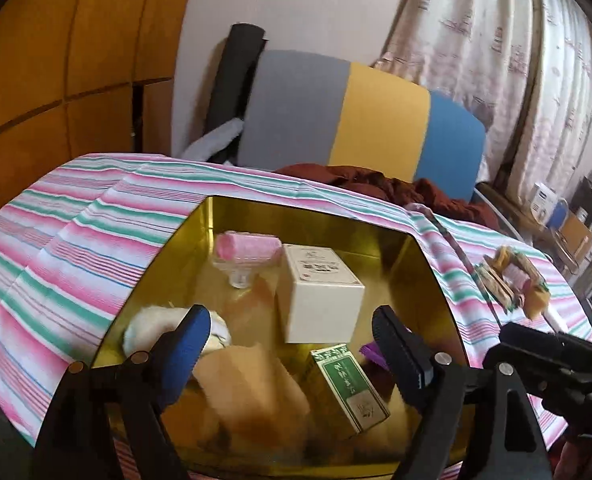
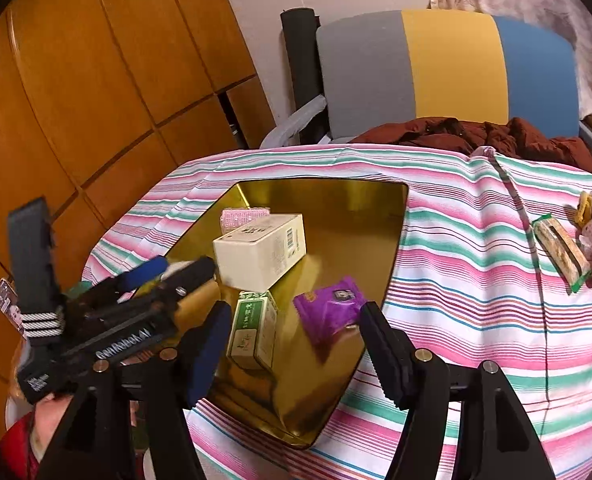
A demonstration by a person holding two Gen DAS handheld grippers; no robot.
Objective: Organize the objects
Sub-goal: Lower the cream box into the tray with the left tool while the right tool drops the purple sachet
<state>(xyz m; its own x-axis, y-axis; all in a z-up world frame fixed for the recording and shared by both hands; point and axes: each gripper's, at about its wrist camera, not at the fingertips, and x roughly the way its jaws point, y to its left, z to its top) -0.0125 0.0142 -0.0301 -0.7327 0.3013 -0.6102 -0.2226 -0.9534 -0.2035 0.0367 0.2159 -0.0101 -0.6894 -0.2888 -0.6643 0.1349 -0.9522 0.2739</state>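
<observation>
I have both grippers tipped downward over the gold tin [image 1: 428,280], which sits on the striped cloth [image 1: 76,232]. My left gripper [image 1: 292,340] hangs over the tin's near-left part with its jaws spread wide and nothing pinched between them; below it lie a cream fluffy item [image 1: 152,328] and a blurred tan object [image 1: 252,384]. My right gripper [image 2: 296,344] is above the tin's near-right edge, jaws parted, pads pressing on nothing. The purple packet [image 2: 330,312] shows between its fingers inside the tin, tilted and slightly blurred; I cannot tell whether it rests on the floor of the tin.

Inside the tin I count 1 cream box [image 1: 320,296] near the middle, 1 green box [image 1: 348,388] just in front of it, and 1 pink roller [image 1: 248,246] behind the cream box, toward the far wall. To the right of the tin, well apart on the cloth, lies a small heap of hair clips and rollers [image 2: 576,240]. Beyond the tin's far side stands a chair [image 2: 448,68] with grey, yellow and blue panels.
</observation>
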